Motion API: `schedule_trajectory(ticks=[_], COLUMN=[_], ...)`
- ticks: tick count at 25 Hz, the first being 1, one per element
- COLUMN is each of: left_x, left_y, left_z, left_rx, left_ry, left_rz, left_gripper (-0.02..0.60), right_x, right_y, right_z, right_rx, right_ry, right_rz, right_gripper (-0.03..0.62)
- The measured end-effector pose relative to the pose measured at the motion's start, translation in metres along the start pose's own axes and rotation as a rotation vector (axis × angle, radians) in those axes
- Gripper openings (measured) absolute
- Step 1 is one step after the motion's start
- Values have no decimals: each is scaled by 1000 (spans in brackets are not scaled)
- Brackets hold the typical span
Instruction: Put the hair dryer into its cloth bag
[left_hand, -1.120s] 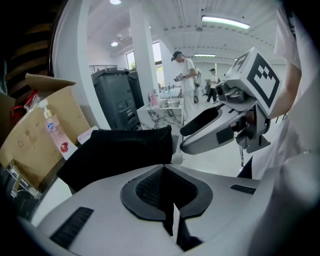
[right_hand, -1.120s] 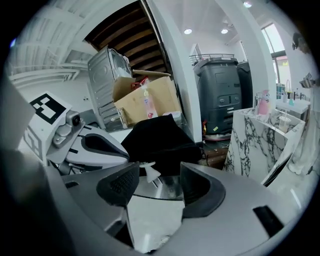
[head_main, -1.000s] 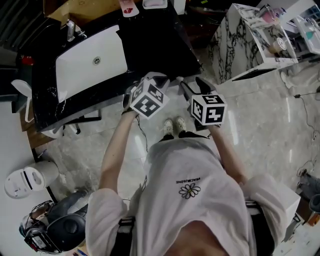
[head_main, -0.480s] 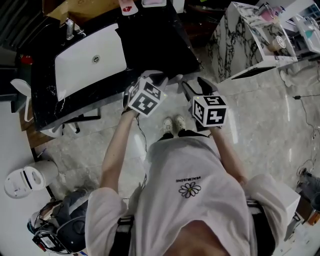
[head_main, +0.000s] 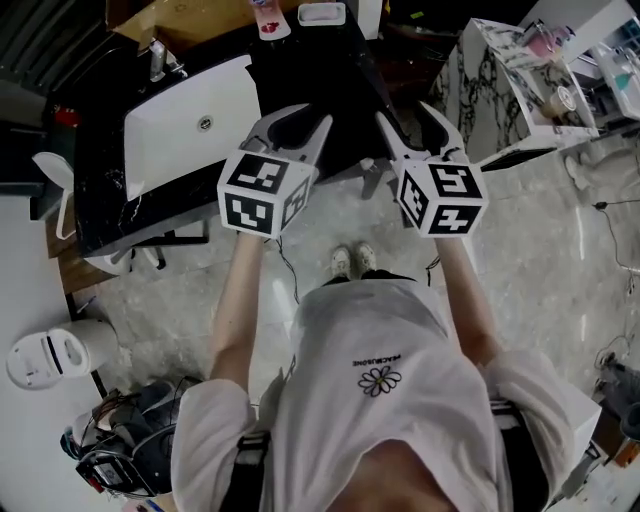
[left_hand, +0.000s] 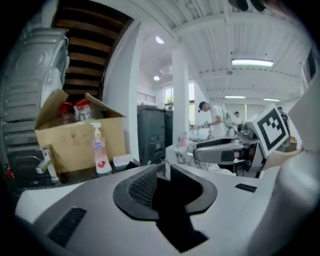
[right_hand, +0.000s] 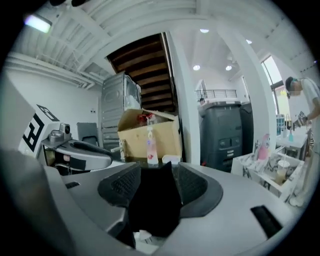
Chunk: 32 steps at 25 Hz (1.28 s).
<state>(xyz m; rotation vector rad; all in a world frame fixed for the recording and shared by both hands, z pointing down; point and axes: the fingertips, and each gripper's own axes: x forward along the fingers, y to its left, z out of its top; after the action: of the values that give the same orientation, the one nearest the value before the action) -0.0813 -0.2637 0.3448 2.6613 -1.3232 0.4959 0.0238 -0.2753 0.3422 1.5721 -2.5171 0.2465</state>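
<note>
The hair dryer is nowhere to be seen from here, and neither is its cloth bag, so I'd say the job has not started in any way that shows.

Closest in, the person stands on the pale stone floor with both arms stretched forward. The left gripper (head_main: 297, 118) has just been opening its jaws. They now stand partway apart with nothing between them. The right gripper (head_main: 402, 112) is beside it, near but not touching. Its jaws are spread as well, with only a dark gap between them and nothing held. Low on the person's left a dark bundle with cables (head_main: 130, 450) lies on the floor, and I cannot tell what it is.

Just past the grippers runs a black bench (head_main: 330, 90) with a white sink (head_main: 170, 150) set into it and a tap (head_main: 157, 58) at the sink's far side. A soap bottle (head_main: 268, 18) and a small dish (head_main: 322, 13) stand on the far edge. An open cardboard box (left_hand: 75, 135) sits behind them.

By my reckoning everything is still to do: finding the dryer and the bag, taking hold of each, opening the bag and sliding the dryer in.
</note>
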Motion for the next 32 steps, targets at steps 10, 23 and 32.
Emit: schedule_trajectory(ticks=[10, 23, 32], left_x=[-79, -106, -107], left_y=[44, 51, 50], left_z=[77, 27, 23], left_rx=[-119, -140, -124], left_ry=[-423, -386, -380], left_rz=[439, 717, 729], left_gripper=[20, 15, 15], right_x=[-6, -6, -5], right_y=[10, 42, 52], right_z=[95, 50, 36], right_rx=[-66, -137, -154], right_ry=[-331, -300, -263], right_rz=[-70, -39, -8], right_gripper=[20, 12, 12])
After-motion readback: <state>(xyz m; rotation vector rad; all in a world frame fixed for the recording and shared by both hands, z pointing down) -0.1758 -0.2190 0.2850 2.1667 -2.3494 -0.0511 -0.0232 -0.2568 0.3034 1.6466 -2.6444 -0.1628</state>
